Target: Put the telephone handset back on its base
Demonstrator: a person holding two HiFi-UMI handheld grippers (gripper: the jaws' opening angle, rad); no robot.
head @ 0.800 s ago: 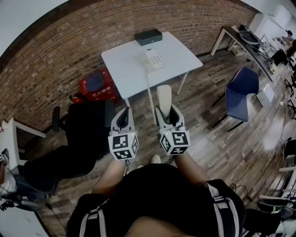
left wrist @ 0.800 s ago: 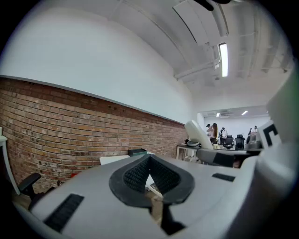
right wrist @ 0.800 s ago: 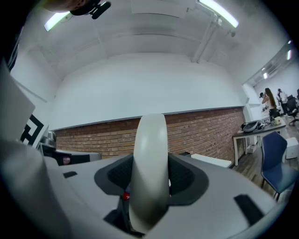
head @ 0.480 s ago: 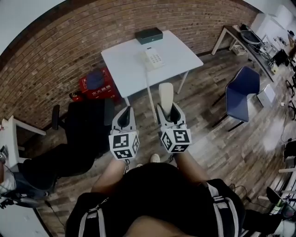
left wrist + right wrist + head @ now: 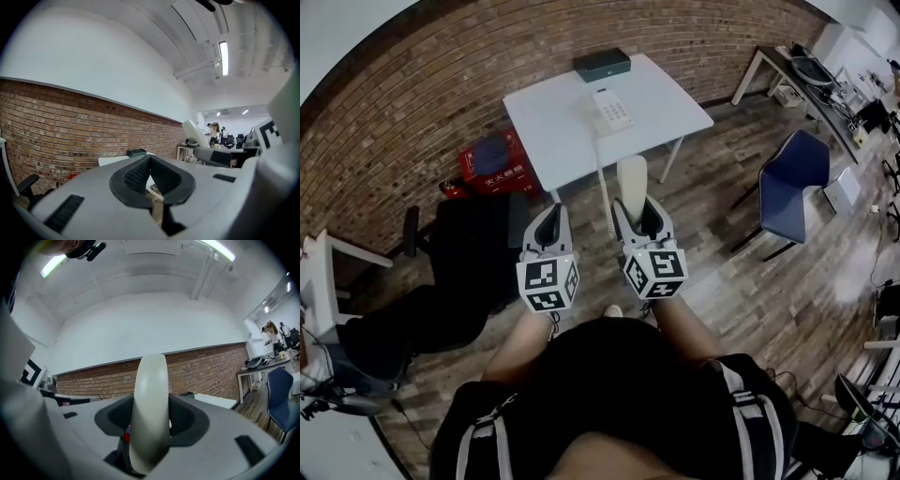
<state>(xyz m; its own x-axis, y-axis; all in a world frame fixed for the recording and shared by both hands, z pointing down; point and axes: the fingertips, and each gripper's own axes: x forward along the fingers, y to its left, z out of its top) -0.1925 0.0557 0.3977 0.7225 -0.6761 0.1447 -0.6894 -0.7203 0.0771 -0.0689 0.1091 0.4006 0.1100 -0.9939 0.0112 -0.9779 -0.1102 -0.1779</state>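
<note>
We are holding the left gripper (image 5: 551, 212), jaws together, beside the right gripper (image 5: 639, 208), which is clamping the handset (image 5: 631, 178).

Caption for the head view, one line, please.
Right gripper holds the handset, cord running to the base on the table; left gripper shut, empty.

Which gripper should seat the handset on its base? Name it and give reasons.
Right. The right gripper clamps the handset, which points toward the base on the table. The left gripper is shut and empty.
</note>
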